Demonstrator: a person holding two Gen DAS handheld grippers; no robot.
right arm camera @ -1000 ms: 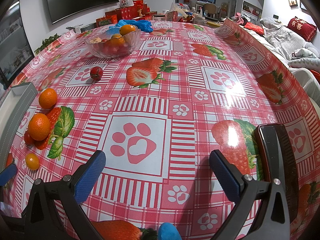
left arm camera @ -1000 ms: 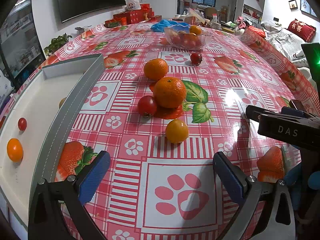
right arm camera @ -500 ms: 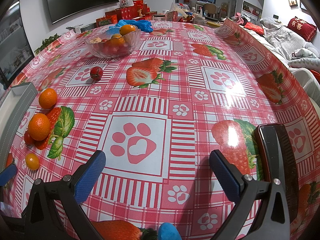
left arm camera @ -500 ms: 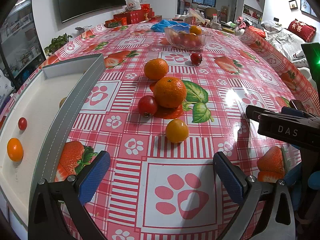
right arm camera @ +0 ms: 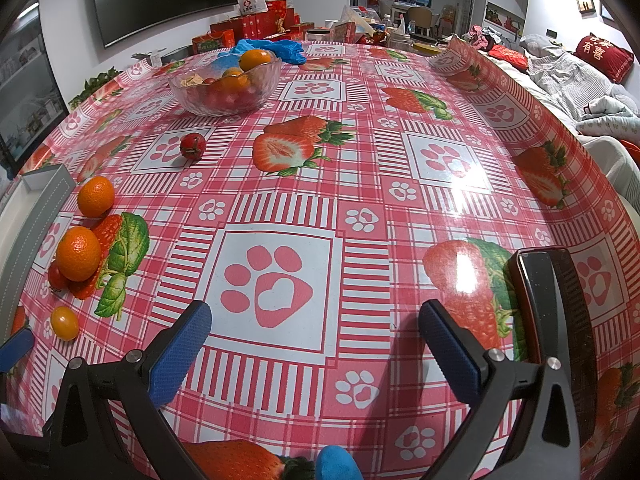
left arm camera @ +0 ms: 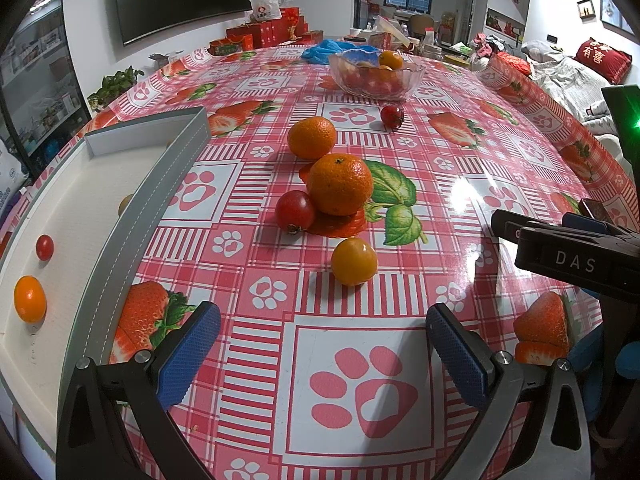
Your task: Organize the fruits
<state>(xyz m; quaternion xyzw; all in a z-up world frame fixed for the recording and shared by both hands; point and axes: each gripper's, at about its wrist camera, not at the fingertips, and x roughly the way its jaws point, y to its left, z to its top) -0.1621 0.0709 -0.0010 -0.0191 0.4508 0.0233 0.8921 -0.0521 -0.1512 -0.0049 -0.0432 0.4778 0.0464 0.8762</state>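
My left gripper (left arm camera: 322, 338) is open and empty, low over the tablecloth. Just ahead of it lie a yellow cherry tomato (left arm camera: 354, 261), a red tomato (left arm camera: 295, 211), a big mandarin (left arm camera: 340, 184), a second mandarin (left arm camera: 312, 137) and a far red tomato (left arm camera: 392, 116). The grey-rimmed white tray (left arm camera: 140, 216) at left holds a red tomato (left arm camera: 44, 247) and a yellow tomato (left arm camera: 29, 298). My right gripper (right arm camera: 314, 330) is open and empty over a paw print; the same fruits lie to its left, with the mandarin (right arm camera: 78, 253) nearest.
A glass bowl (right arm camera: 226, 86) with fruit stands at the back of the table, also in the left wrist view (left arm camera: 376, 74). A dark phone-like object (right arm camera: 554, 304) lies by the right gripper's right finger. The right gripper's body (left arm camera: 576, 260) shows at the left view's right edge.
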